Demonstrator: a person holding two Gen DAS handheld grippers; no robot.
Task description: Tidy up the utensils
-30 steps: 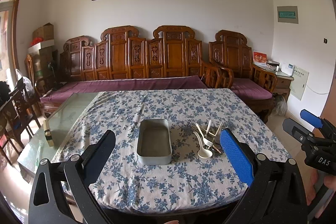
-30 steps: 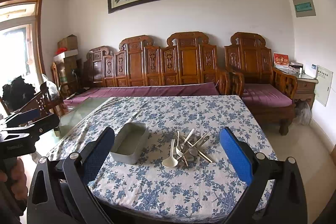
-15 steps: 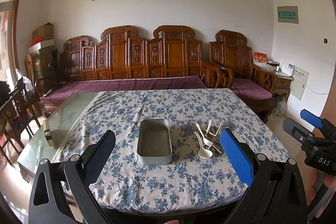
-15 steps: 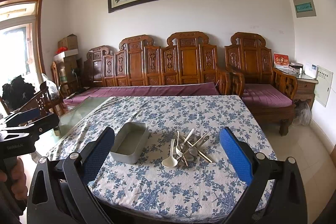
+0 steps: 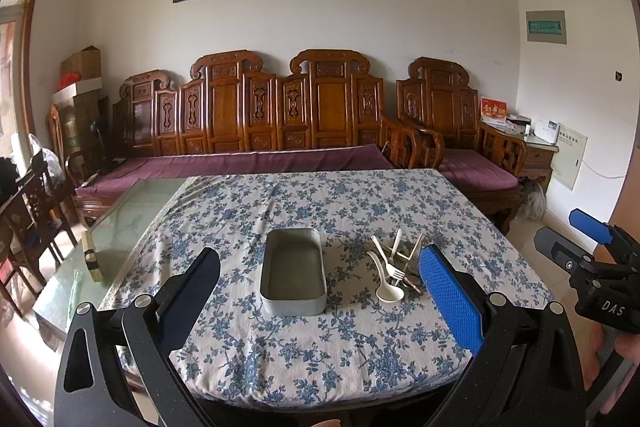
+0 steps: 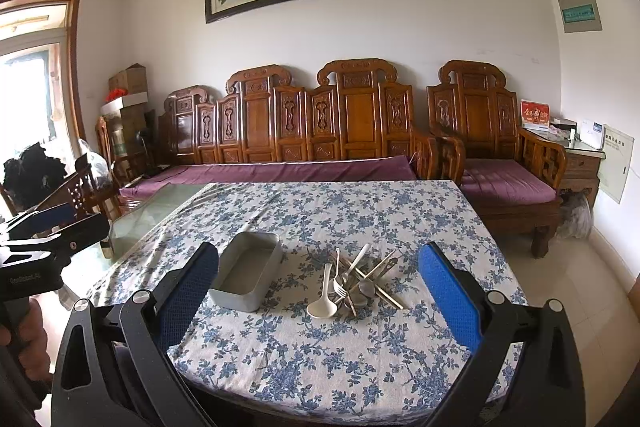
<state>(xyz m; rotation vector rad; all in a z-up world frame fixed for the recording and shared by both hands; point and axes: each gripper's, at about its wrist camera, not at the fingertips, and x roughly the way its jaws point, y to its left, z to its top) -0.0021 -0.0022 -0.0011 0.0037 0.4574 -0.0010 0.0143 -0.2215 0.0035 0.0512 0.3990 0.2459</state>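
The left claw (image 5: 320, 293) was spread wide with nothing between its fingers, held back from the near edge of the bench (image 5: 280, 359), which wore a blue-flowered cloth. Between the two fingers, farther out on the cloth, lay the grey metal tray (image 5: 293, 273), rectangular, empty, its long side running away from the camera. Just right of the tray, apart from it, sat the utensil pile (image 5: 396, 263): a white spoon (image 5: 387, 285) nearest the camera, a white fork (image 5: 394, 269) beside it, and several metal pieces crossed behind. From this view the pile lay close to the inner side of the blue right finger (image 5: 448, 297), partly hidden by its tip.

The right claw (image 6: 318, 293) was likewise wide apart and held nothing, also short of the bench (image 6: 320, 359) edge. In its view the utensil pile (image 6: 356, 283) lay almost centred between the fingers, well ahead of them, with the white spoon (image 6: 323, 303) at the front and metal spoons, forks and chopsticks fanned out behind. The tray (image 6: 246, 275) lay left of the pile, angled, just past the tip of the dark left finger (image 6: 188, 301).

Each claw showed at the edge of the other's view, with a hand (image 6: 18, 331) on its grip. A carved wooden sofa (image 5: 260, 115) with purple cushions stood behind the bench.
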